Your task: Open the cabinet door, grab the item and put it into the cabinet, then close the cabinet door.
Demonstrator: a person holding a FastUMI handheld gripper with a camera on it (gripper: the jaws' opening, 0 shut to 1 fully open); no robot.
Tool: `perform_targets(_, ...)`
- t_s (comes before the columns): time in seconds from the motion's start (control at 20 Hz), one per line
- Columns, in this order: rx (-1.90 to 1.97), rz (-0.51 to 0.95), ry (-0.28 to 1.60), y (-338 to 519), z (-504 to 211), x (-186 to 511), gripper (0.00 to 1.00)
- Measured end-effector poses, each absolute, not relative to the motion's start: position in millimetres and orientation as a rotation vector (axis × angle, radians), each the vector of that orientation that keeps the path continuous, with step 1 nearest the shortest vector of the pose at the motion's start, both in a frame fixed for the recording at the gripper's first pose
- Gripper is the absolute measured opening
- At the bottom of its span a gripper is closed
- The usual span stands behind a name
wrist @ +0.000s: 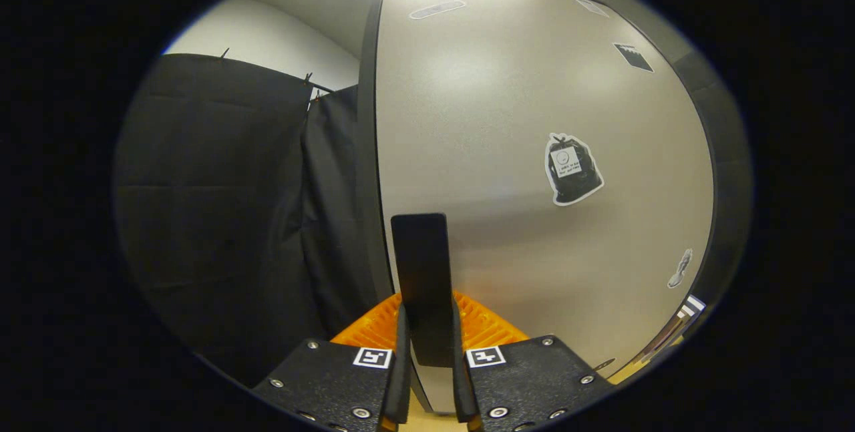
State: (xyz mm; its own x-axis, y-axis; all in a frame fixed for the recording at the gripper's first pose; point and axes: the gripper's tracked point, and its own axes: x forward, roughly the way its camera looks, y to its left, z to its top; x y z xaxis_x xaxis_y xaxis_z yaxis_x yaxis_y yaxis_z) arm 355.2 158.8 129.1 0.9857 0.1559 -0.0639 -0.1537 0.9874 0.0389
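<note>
Cabinet door [534,118] is filling centre and right of frame, with its dark handle [421,285] standing upright at lower centre. The gripper [427,378] jaws are clamping on that handle from both sides. Door is looking shut or barely cracked, so opening is just starting; item placement and closing are still pending. Black cloth [220,218] is hanging at left.

The handheld two-finger gripper [427,352] is showing two flat black mounting plates studded with silver screws, each carrying a small square black-and-white marker tag, with ribbed orange plastic sitting behind them.
</note>
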Motion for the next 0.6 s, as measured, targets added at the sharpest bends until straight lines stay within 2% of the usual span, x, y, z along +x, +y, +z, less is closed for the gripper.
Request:
perform_targets(0.1,0.035,0.178,0.082,158.4,129.1,350.3,0.21)
perform_targets(0.6,0.026,0.268,0.096,148.8,128.0,332.5,0.21)
